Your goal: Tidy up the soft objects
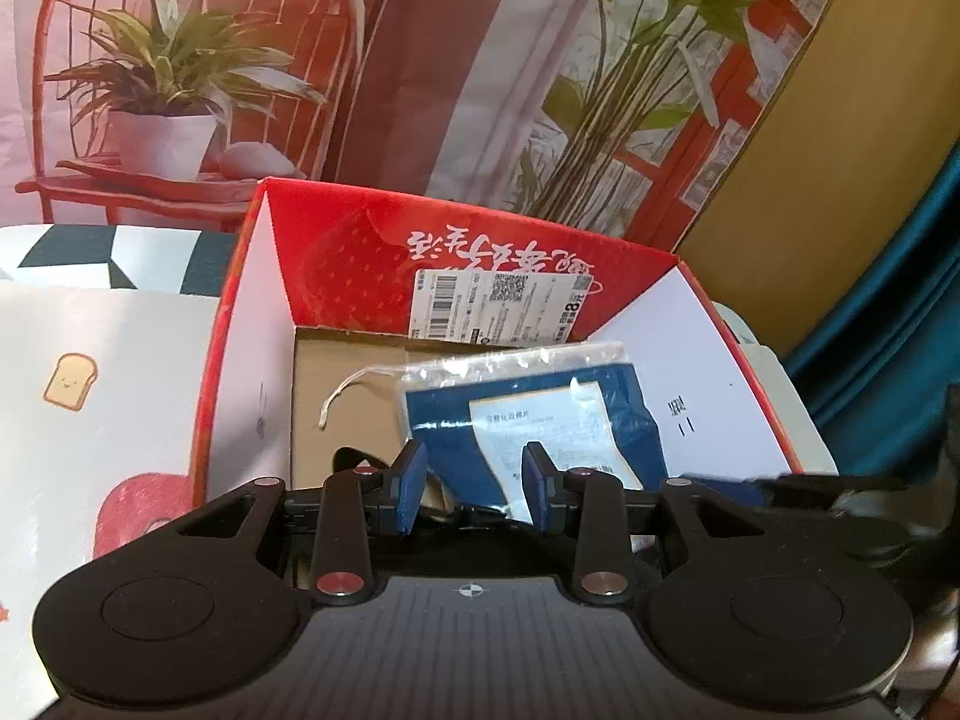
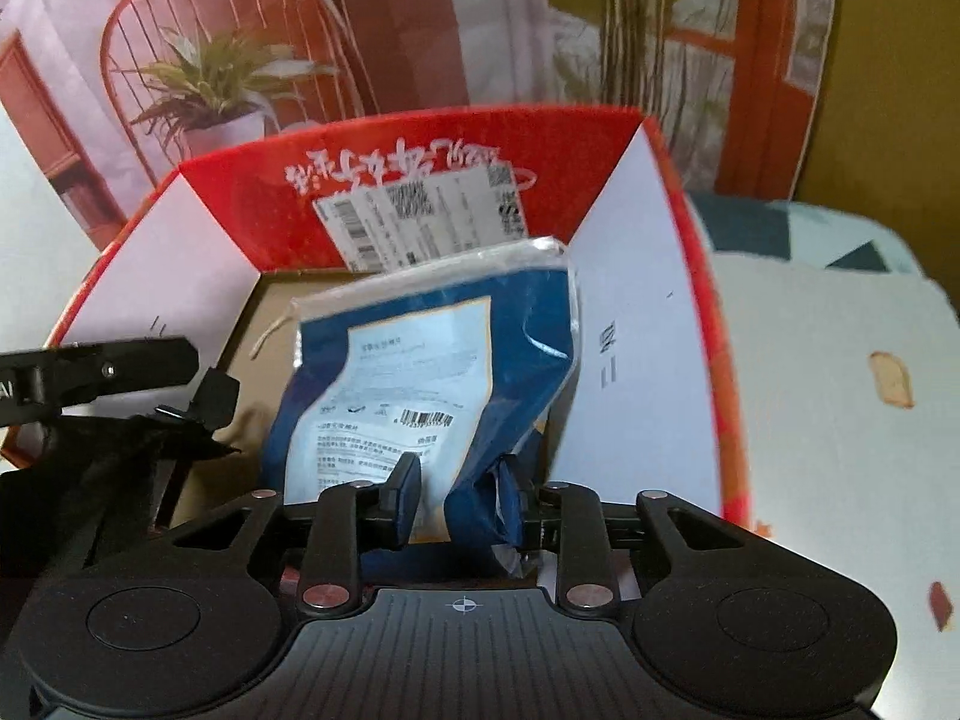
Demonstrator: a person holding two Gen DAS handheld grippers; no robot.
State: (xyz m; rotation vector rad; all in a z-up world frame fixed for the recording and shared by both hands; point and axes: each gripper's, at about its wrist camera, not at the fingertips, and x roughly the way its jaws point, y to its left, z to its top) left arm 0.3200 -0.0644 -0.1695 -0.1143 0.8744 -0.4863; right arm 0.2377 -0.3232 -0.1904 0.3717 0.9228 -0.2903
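Note:
A soft blue packet in a clear plastic bag [image 2: 432,360] with a white label stands tilted inside the red cardboard box [image 2: 384,138]. My right gripper [image 2: 459,501] has its jaws around the packet's lower end, pinching it. In the left wrist view the same packet [image 1: 528,408] lies in the box [image 1: 336,240] just beyond my left gripper [image 1: 474,489], which is open and empty above the box's near edge. A dark object lies under the left gripper, mostly hidden. The left gripper [image 2: 198,396] shows at the left of the right wrist view.
The box has white side flaps [image 1: 252,372] and a shipping label [image 1: 498,306] on its red back wall. It stands on a white cloth with toast prints [image 1: 72,384]. A printed backdrop with plants [image 1: 174,72] rises behind. A teal curtain [image 1: 888,312] hangs at right.

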